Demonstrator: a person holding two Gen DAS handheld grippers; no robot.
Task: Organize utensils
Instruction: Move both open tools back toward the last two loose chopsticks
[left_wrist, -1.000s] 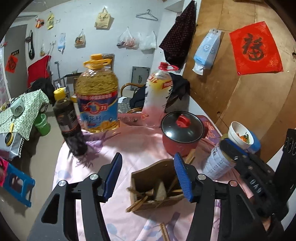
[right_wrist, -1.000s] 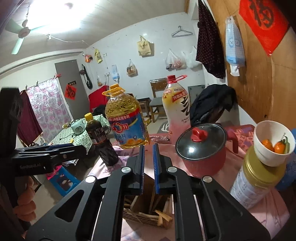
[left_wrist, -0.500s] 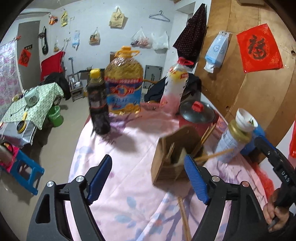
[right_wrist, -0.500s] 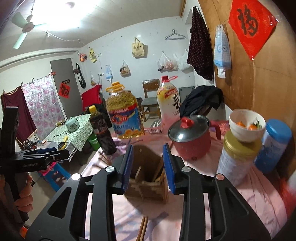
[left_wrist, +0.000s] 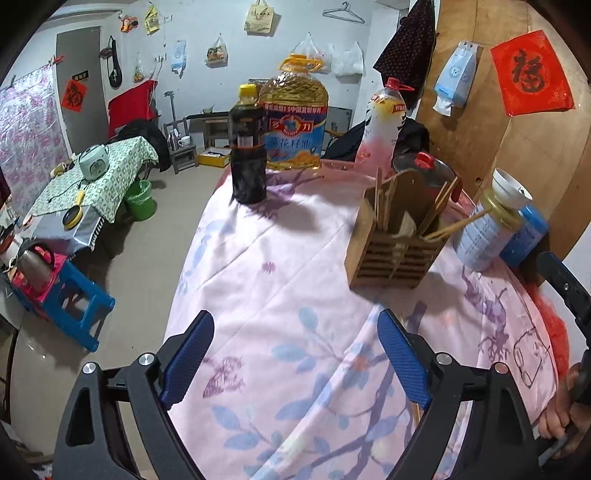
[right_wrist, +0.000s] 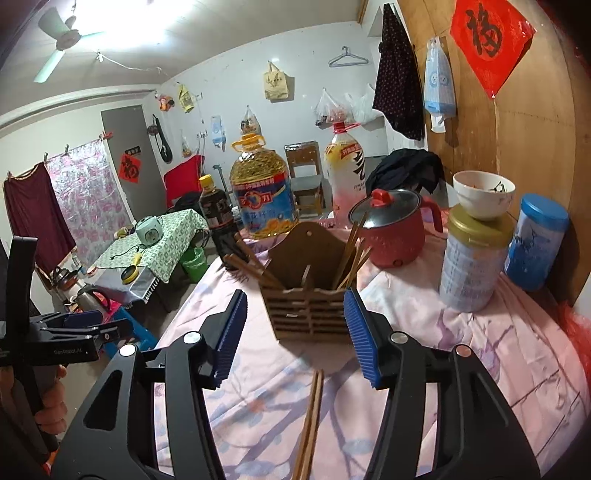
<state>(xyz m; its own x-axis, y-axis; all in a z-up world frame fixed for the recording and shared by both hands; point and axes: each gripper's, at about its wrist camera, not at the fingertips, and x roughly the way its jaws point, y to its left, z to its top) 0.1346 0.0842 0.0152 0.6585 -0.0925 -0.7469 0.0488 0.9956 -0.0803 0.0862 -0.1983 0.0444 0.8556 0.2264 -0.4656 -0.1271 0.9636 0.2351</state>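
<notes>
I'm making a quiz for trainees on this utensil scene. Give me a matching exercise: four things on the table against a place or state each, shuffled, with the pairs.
Things:
1. pair of brown wooden chopsticks
2. white ceramic bowl
3. red electric pot
4. slatted wooden utensil holder

Places or states:
A. on the gold-lidded tin
B. flat on the pink cloth
C. glass lid on
D. upright, chopsticks inside

Pairs: 1-B, 2-A, 3-C, 4-D

A lived-in home is showing here, a single room serving as kitchen and living space. A cooking oil jug (right_wrist: 263, 194), a red electric pot (right_wrist: 392, 230) and a soy sauce bottle (right_wrist: 217, 218) are standing on the cloth-covered bench (right_wrist: 480, 354). Plastic bags (right_wrist: 334, 110) and a clothes hanger (right_wrist: 348, 59) are hanging on the wall.
</notes>
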